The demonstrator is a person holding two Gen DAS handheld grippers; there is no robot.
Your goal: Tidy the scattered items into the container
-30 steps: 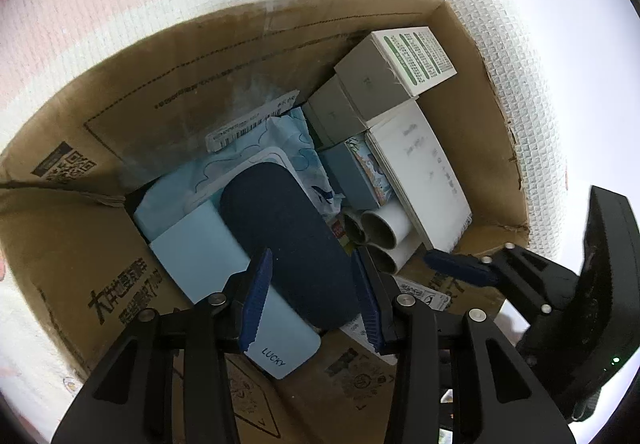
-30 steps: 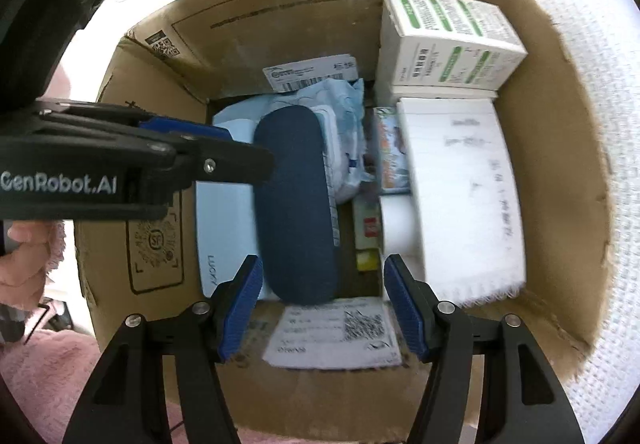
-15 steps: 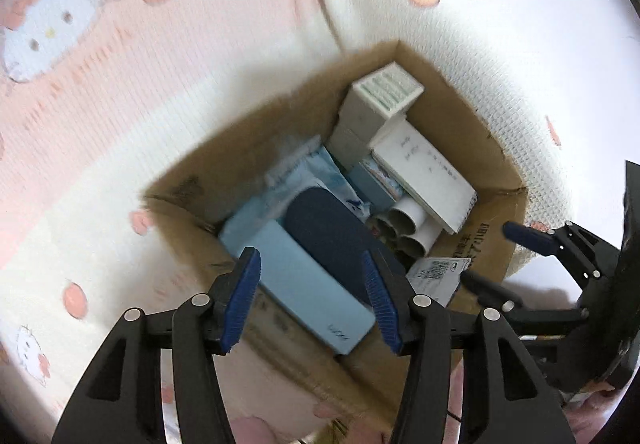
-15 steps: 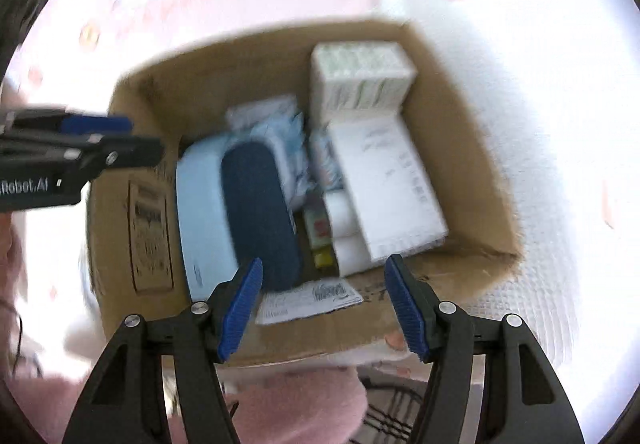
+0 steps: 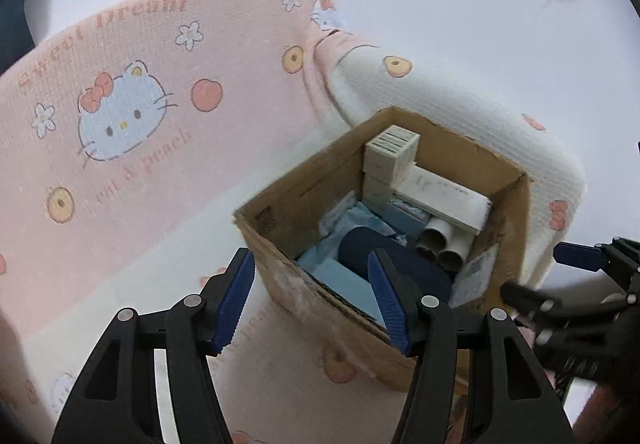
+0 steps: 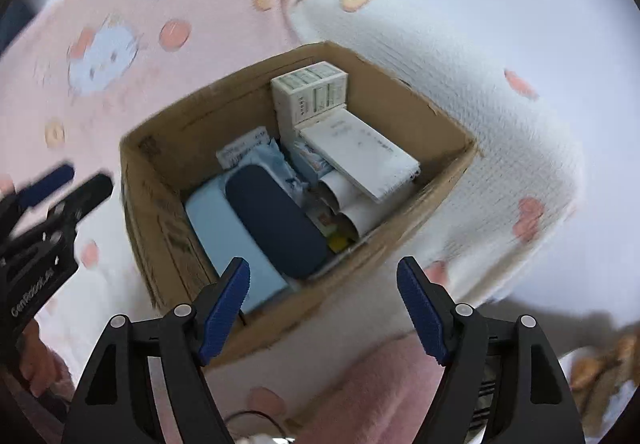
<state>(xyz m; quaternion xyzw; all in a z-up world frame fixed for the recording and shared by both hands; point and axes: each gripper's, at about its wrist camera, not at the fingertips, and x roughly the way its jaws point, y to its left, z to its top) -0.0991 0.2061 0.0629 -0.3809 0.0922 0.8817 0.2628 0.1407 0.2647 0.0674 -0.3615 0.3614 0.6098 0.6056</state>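
Note:
An open cardboard box point(image 5: 280, 212) point(image 6: 160, 148) stands on a pink and white blanket. Inside lie a dark blue oval case point(image 6: 276, 220) point(image 5: 360, 248), a light blue box point(image 6: 228, 228), white cartons point(image 6: 312, 92) point(image 5: 390, 152), a flat white box point(image 6: 360, 152), white tubes point(image 6: 348, 200) and blue packets point(image 6: 276, 160). My left gripper point(image 5: 312, 300) is open and empty, above the box's near left wall. My right gripper point(image 6: 324, 308) is open and empty, above the box's near wall. Each gripper shows at the edge of the other's view.
The blanket point(image 5: 120, 116) with cat and peach prints covers the surface around the box and ends just right of it point(image 6: 560, 164). A pink fluffy cloth point(image 6: 380, 396) lies below the right gripper. A white wall point(image 5: 440, 4) stands behind.
Both grippers have pulled up and back from inside the box. The box now looks much smaller and the blanket around it has come into view. The contents have not moved.

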